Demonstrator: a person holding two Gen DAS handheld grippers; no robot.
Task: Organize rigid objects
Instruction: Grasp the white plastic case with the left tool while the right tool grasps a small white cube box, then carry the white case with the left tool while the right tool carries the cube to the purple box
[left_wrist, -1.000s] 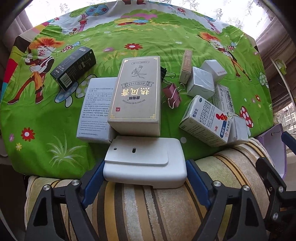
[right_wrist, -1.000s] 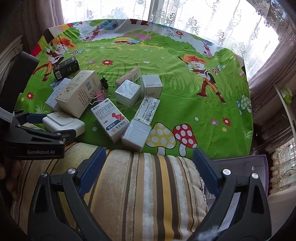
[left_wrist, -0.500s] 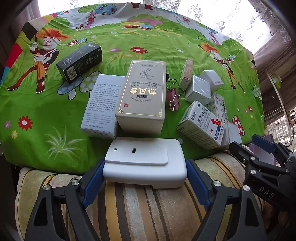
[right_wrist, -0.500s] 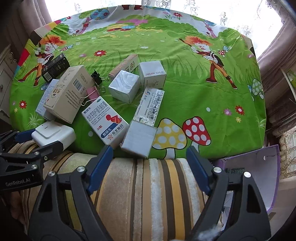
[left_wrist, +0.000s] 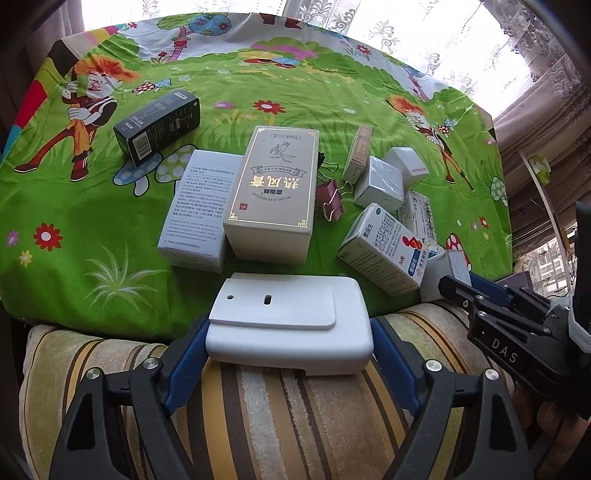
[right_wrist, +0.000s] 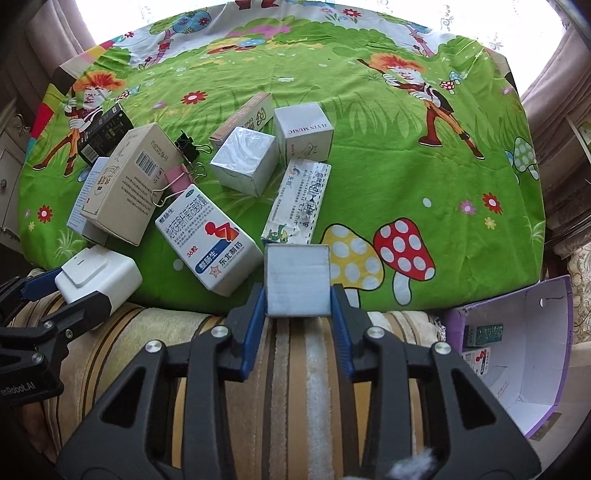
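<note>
A bright cartoon-meadow cloth covers the bench. At its near edge, the left gripper clamps a smooth white plastic unit. The right gripper, just closing, clasps a small plain white box.

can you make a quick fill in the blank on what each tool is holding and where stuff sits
1. The left tool is closed on a flat ____ plastic device.
2. The right tool, whose jaws have just been closing, now grips a small white ____.
3. The pink binder clip lies just right of the tall ____ box.
4. The open box off the cloth's right edge has a ____ outside.

Missing: white; box; beige; purple
</note>
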